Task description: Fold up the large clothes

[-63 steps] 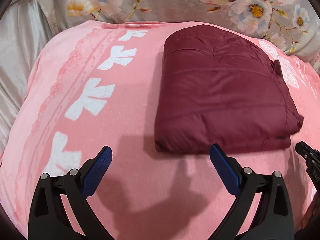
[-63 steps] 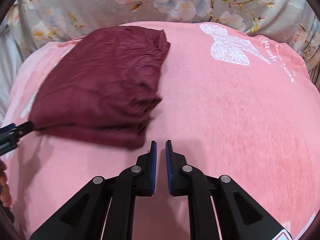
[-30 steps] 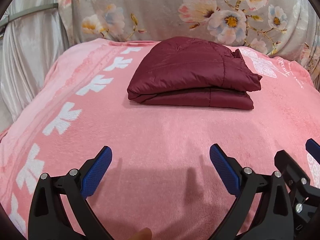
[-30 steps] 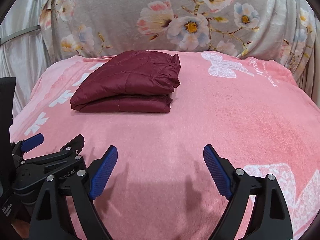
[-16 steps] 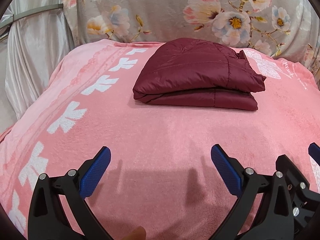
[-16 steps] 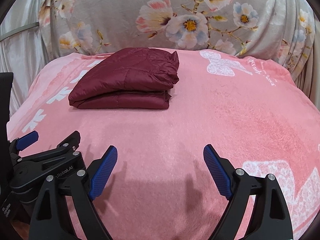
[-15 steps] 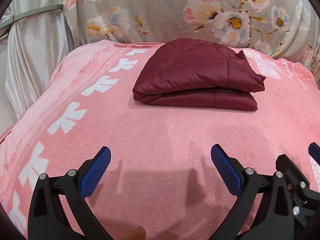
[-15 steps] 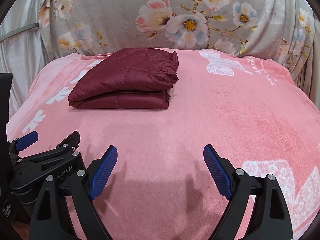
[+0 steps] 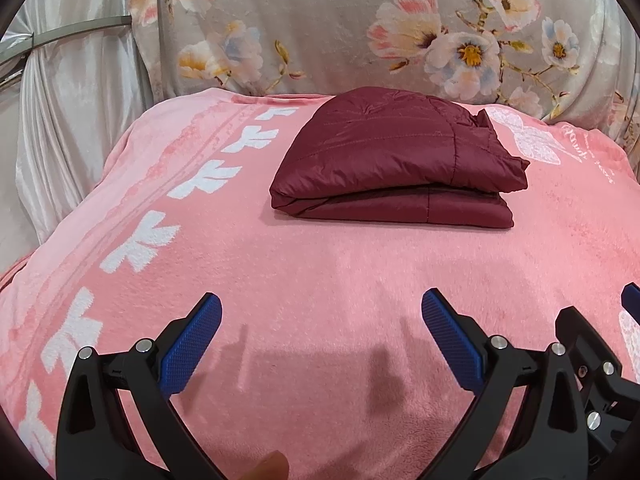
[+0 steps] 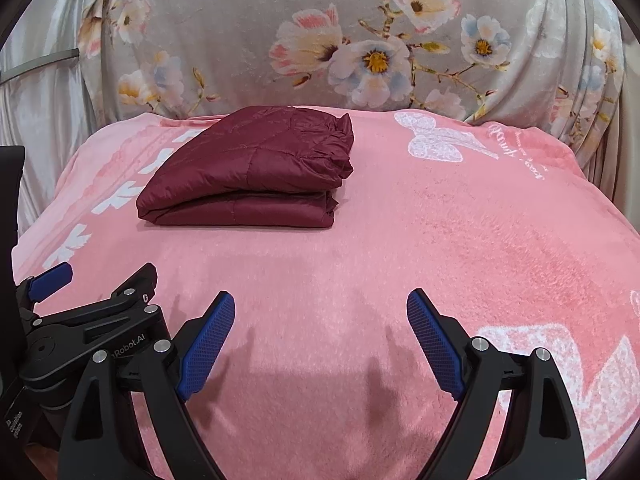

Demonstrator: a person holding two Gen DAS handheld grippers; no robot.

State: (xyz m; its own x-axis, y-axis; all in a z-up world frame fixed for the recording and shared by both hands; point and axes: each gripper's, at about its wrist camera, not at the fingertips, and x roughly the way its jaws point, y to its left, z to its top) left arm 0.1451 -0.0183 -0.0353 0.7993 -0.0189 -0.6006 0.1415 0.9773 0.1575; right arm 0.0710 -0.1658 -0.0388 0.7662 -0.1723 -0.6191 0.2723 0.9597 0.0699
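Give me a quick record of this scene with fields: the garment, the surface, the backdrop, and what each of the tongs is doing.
garment: maroon quilted jacket, folded into a compact stack, lying flat
surface: pink plush blanket with white motifs
backdrop: grey floral fabric behind the blanket
left tongs: open, empty, apart from the jacket
right tongs: open, empty, apart from the jacket
fold status: jacket looks fully folded, nothing gripping it
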